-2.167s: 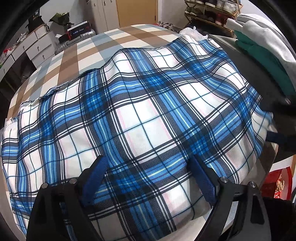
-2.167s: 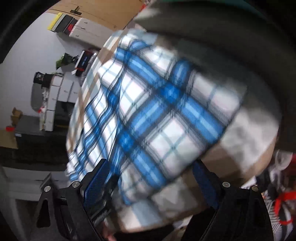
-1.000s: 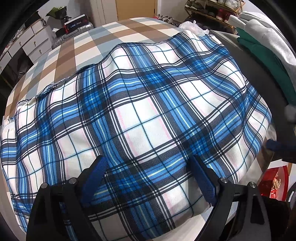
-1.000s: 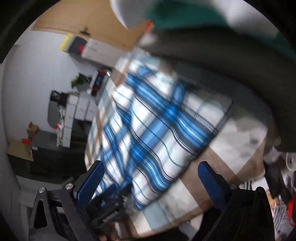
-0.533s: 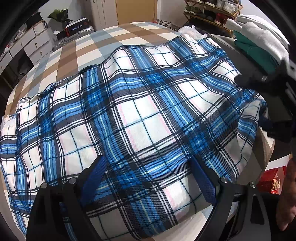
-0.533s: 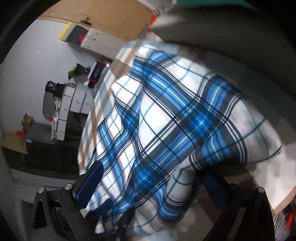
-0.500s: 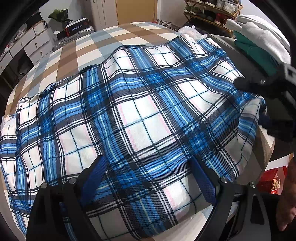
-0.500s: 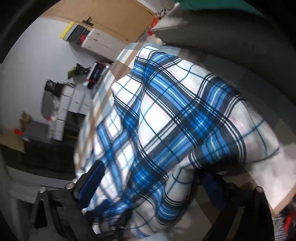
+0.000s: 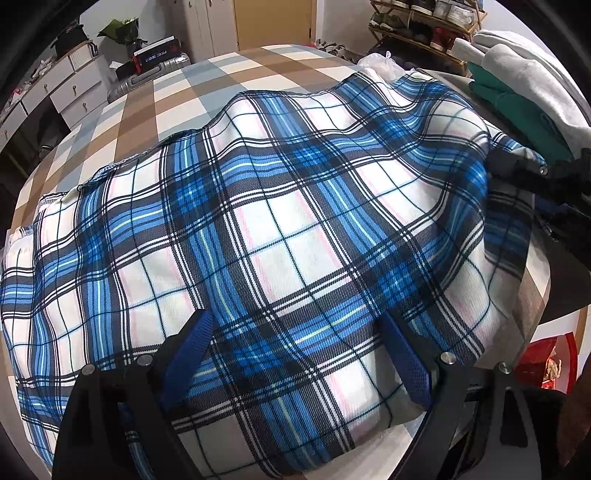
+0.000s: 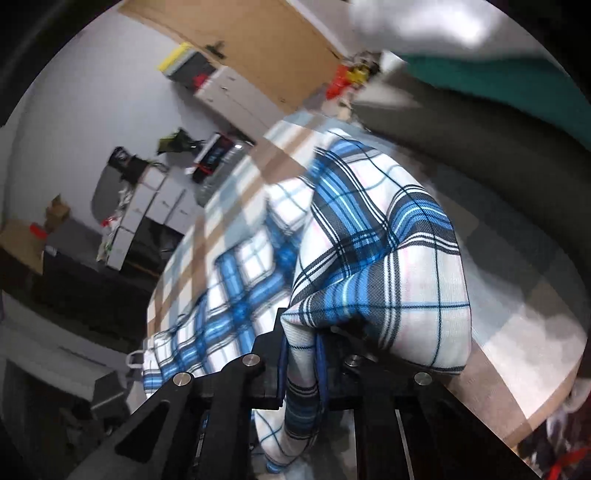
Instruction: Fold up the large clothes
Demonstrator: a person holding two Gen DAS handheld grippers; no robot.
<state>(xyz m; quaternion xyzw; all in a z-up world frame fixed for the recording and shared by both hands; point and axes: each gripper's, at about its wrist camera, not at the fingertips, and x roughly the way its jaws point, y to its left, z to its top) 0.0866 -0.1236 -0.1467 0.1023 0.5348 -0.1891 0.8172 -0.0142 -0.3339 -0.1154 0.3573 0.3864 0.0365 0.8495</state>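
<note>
A large blue-and-white plaid garment [image 9: 280, 229] lies spread over the checked table [image 9: 229, 70]. My left gripper [image 9: 295, 350] hovers over its near edge, open, the blue fingers [image 9: 188, 343] wide apart with cloth beneath them. At the right edge of the left wrist view, my right gripper [image 9: 517, 170] holds the garment's right corner. In the right wrist view, the right gripper [image 10: 301, 354] has its jaws closing, the pads pinching a fold of the plaid garment [image 10: 388, 258], which rises from the table as a hump.
A stack of folded green and grey clothes [image 9: 517, 99] sits on a dark surface at the right. Behind stand a shoe rack [image 9: 417, 22], white drawers [image 9: 70, 92] and a suitcase [image 9: 155, 66]. A red bag [image 9: 546, 362] lies below the table's right edge.
The right gripper's jaws came together on the garment's right corner and lifted it, so the edge bunched up. The left gripper stayed where it was, still open.
</note>
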